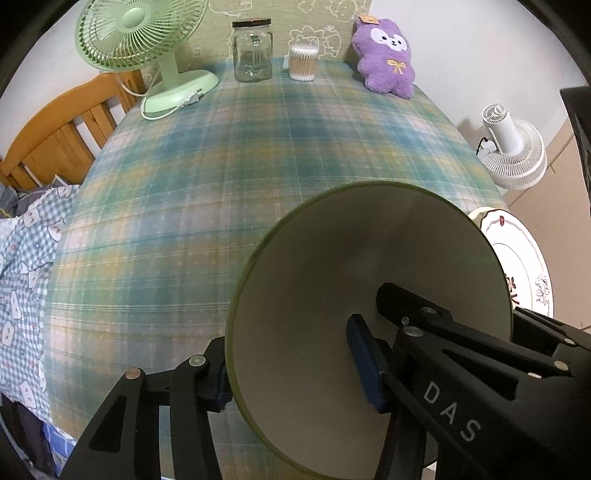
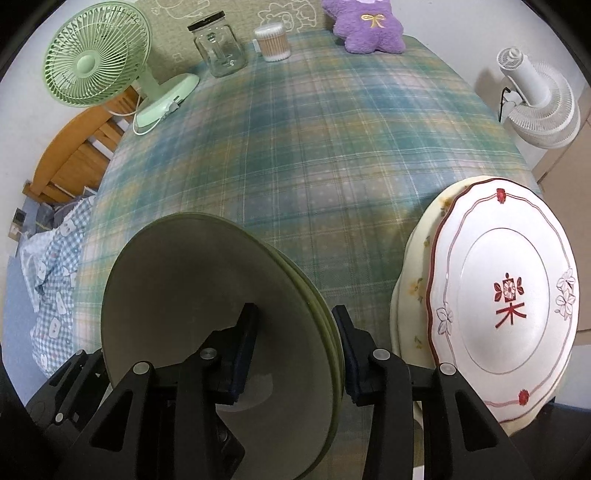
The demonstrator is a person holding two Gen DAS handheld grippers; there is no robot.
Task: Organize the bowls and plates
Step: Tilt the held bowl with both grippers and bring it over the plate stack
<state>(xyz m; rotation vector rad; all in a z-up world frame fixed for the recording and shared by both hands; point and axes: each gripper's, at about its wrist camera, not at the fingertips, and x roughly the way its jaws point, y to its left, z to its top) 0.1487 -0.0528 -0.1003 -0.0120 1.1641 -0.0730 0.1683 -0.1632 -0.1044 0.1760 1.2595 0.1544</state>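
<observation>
Green bowls (image 2: 177, 295) are nested in a stack near the table's front; the same stack fills the lower middle of the left wrist view (image 1: 332, 266). My left gripper (image 1: 295, 369) is shut on the bowl rim, one pad inside and one outside. My right gripper (image 2: 295, 354) grips the stack's opposite rim, one finger inside and one outside. A white plate with red trim (image 2: 498, 280) lies on a cream floral plate (image 2: 413, 288) at the right; it also shows in the left wrist view (image 1: 524, 258).
On the plaid tablecloth (image 1: 258, 166) at the back stand a green fan (image 1: 140, 33), a glass jar (image 1: 253, 51), a cotton swab box (image 1: 303, 62) and a purple plush toy (image 1: 384, 55). A white fan (image 1: 513, 147) stands off the right edge, a wooden bed frame (image 1: 62, 136) on the left.
</observation>
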